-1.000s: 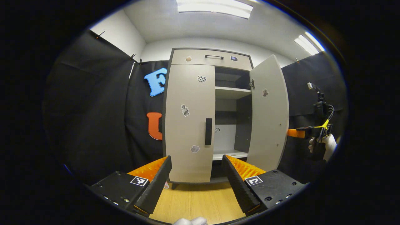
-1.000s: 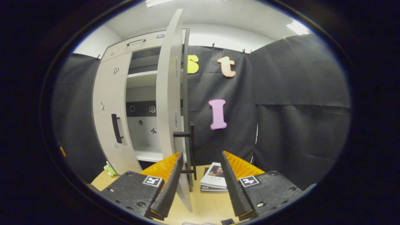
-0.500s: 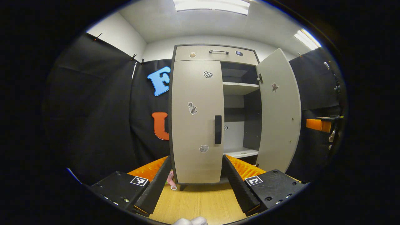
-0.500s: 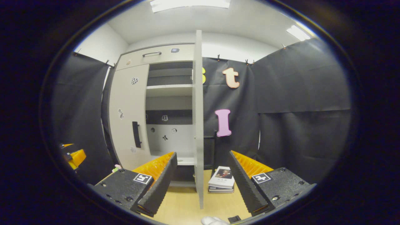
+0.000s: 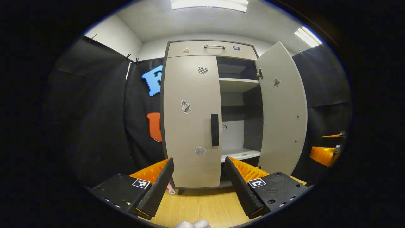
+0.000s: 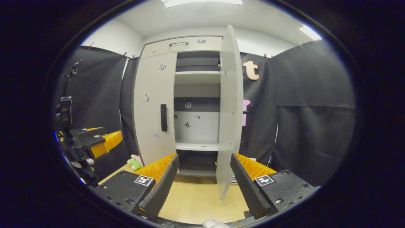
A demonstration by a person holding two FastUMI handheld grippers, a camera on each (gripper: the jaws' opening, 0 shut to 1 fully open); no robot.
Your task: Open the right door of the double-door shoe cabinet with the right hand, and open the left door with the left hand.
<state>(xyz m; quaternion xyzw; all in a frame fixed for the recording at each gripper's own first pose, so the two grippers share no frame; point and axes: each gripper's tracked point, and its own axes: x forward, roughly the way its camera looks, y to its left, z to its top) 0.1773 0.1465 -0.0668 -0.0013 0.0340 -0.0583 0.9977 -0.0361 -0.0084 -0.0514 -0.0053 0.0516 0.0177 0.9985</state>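
Right door (image 5: pixel 281 107) stands open; left door (image 5: pixel 191 120) is shut, its handle (image 5: pixel 214 129) untouched. Left gripper (image 5: pixel 199 186) and right gripper (image 6: pixel 202 185) gape empty.

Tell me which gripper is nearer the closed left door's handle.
Probably left. The left gripper faces the closed left door, its handle just above the gap between its fingers. The right gripper sits in front of the open right door.

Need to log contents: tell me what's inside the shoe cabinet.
Through the open right door: bare shelves and stickers on the back panel. The closed left door covers the other half.
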